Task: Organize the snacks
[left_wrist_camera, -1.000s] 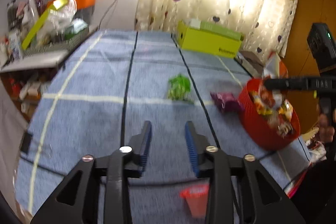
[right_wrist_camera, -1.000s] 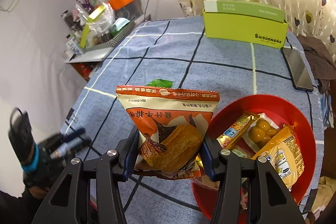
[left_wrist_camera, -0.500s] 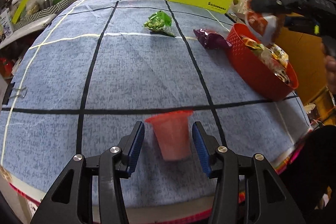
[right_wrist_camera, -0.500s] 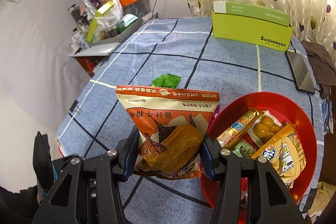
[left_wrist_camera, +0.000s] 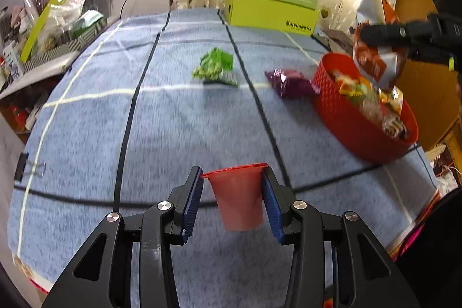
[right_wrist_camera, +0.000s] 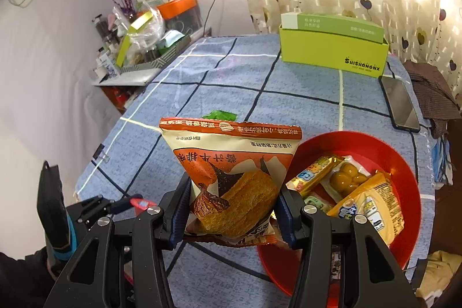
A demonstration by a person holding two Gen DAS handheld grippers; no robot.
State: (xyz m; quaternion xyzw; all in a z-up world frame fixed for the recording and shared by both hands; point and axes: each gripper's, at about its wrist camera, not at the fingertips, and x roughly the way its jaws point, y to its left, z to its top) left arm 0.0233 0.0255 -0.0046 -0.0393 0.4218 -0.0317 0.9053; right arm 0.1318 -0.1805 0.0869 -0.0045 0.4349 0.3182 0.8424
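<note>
Left hand-held gripper (left_wrist_camera: 232, 198) closing on red cup (left_wrist_camera: 238, 197); right hand-held gripper (right_wrist_camera: 234, 210) clamps orange snack bag (right_wrist_camera: 231, 172).

Blue checked cloth (left_wrist_camera: 179, 129) on the desk, red bowl (left_wrist_camera: 355, 132), orange snack bag (right_wrist_camera: 231, 175), green packet (left_wrist_camera: 215, 67), purple packet (left_wrist_camera: 288, 80), lime-green box (right_wrist_camera: 332, 55).

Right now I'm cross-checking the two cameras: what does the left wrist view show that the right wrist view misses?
Left wrist only: the purple packet beside the bowl, and the cup's whole body.

Right wrist only: the phone and the front of the orange snack bag.

Both: the red bowl, green packet, yellow-green box, and left gripper closing on the pink cup.
</note>
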